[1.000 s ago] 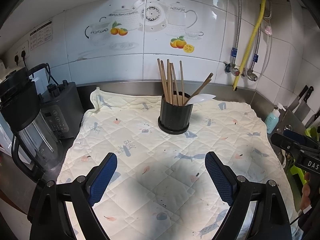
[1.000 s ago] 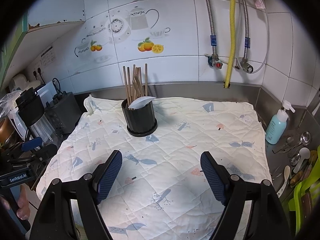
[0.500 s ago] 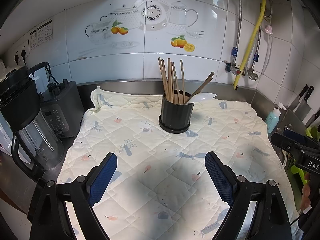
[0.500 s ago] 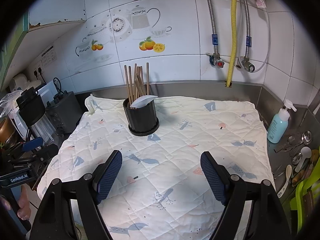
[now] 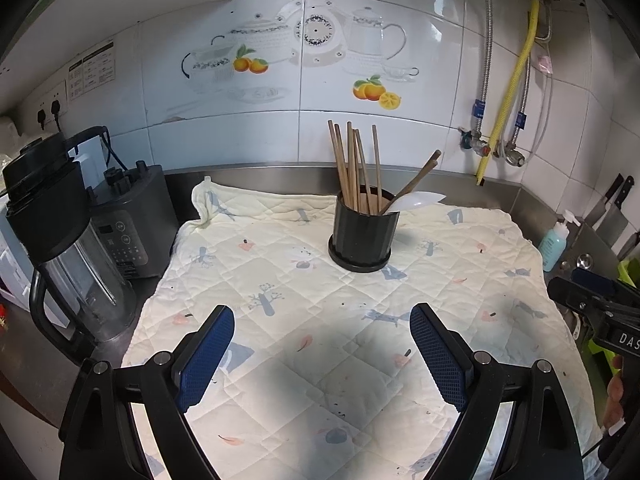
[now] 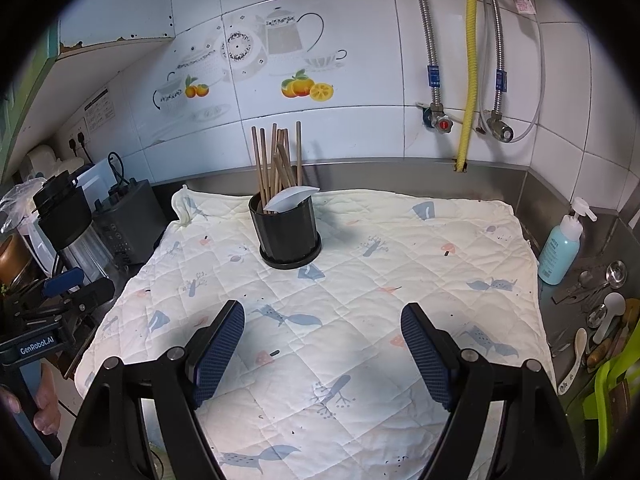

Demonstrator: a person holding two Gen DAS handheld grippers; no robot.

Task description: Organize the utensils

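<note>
A black utensil holder (image 5: 363, 235) (image 6: 287, 232) stands upright on a quilted cream mat (image 5: 304, 320) (image 6: 360, 280), toward its far side. Several wooden chopsticks (image 5: 354, 166) (image 6: 276, 160) and a white spoon (image 5: 418, 200) (image 6: 291, 200) stick out of it. My left gripper (image 5: 322, 346) hangs open over the mat's near part, with nothing between its blue pads. My right gripper (image 6: 323, 344) is open too, over the mat's near middle, and holds nothing. Both stand well short of the holder.
A blender jug (image 5: 60, 248) and its base (image 5: 128, 220) stand left of the mat. At the right are a blue soap bottle (image 6: 560, 248), loose spoons (image 6: 600, 312) on the steel counter, a green rack (image 6: 612, 384) and knives (image 5: 612, 208). Pipes and valves run down the tiled wall (image 6: 468, 80).
</note>
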